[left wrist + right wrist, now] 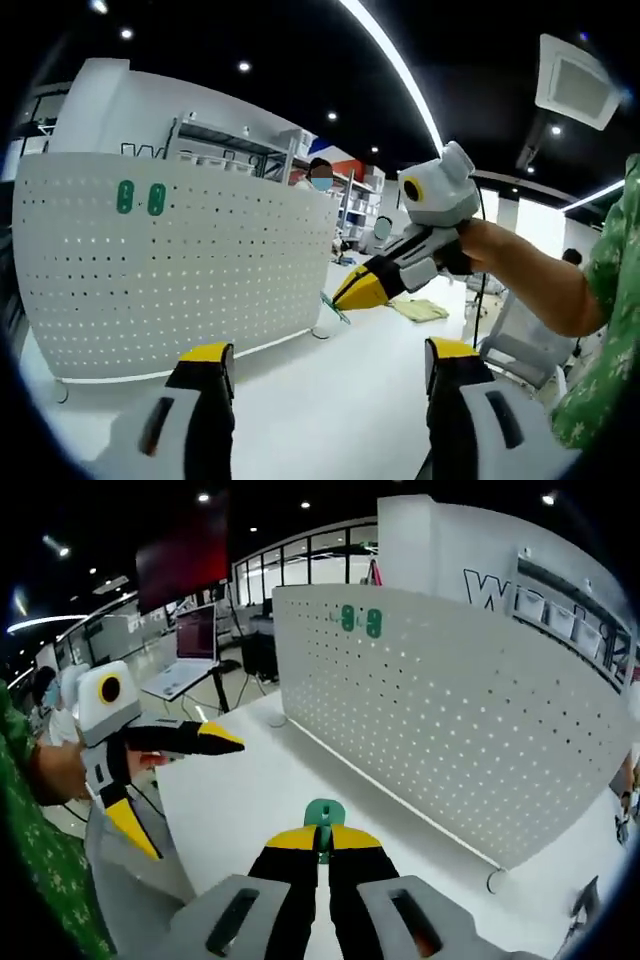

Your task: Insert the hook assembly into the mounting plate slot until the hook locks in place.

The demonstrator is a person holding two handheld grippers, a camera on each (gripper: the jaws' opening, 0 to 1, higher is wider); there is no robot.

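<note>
Left gripper (318, 365), nearest in the left gripper view: jaws spread wide with nothing between them, above the white table (330, 400) in front of the pegboard. Right gripper (322, 842): jaws closed on a green hook (323, 817), held over the table (260, 780) short of the pegboard and not touching it. White perforated pegboard (470, 730), the mounting plate, stands upright on the table behind both grippers. Two green hooks (140, 197) already sit side by side near the pegboard's upper edge (360, 620). Beyond the pegboard: shelving (230, 150) and a person (318, 175).
</note>
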